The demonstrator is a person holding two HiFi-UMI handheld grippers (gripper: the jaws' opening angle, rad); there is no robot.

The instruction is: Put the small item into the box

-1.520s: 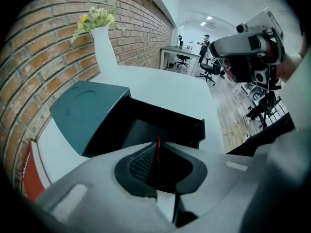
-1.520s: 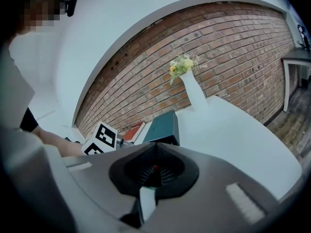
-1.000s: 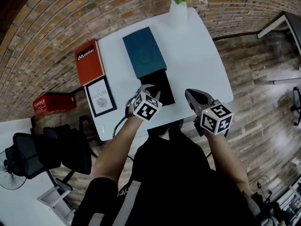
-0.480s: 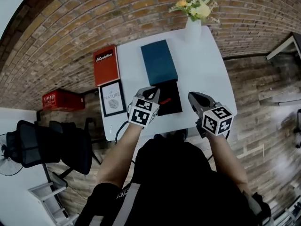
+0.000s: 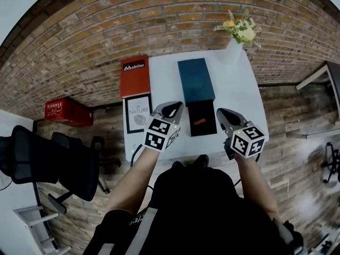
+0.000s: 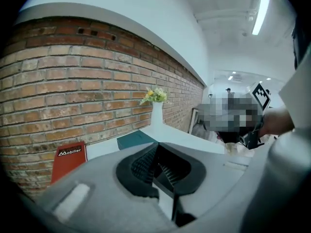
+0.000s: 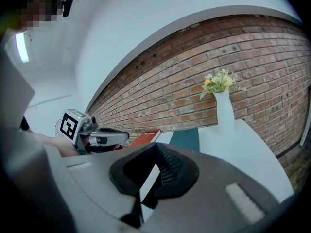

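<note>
On the white table (image 5: 239, 89) lies a black open box (image 5: 202, 118) with a small red item (image 5: 200, 121) inside it. A teal lid (image 5: 196, 80) lies just beyond the box, touching it. My left gripper (image 5: 172, 107) hangs by the box's left side, shut and empty. My right gripper (image 5: 223, 112) hangs by the box's right side, also shut with nothing in it. In the left gripper view the pads (image 6: 146, 161) meet, with the teal lid (image 6: 136, 139) beyond. The pads (image 7: 167, 164) also meet in the right gripper view, which shows the left gripper (image 7: 97, 135).
A red book (image 5: 134, 76) and a framed print (image 5: 139, 113) lie along the table's left side. A white vase of flowers (image 5: 234, 47) stands at the far right corner by the brick wall. On the floor to the left are a red crate (image 5: 64, 112) and a black office chair (image 5: 53, 163).
The head view has swung, so the table now sits further right and lower. My left gripper has come off the black box, and the red item inside now shows. Both grippers stay shut.
</note>
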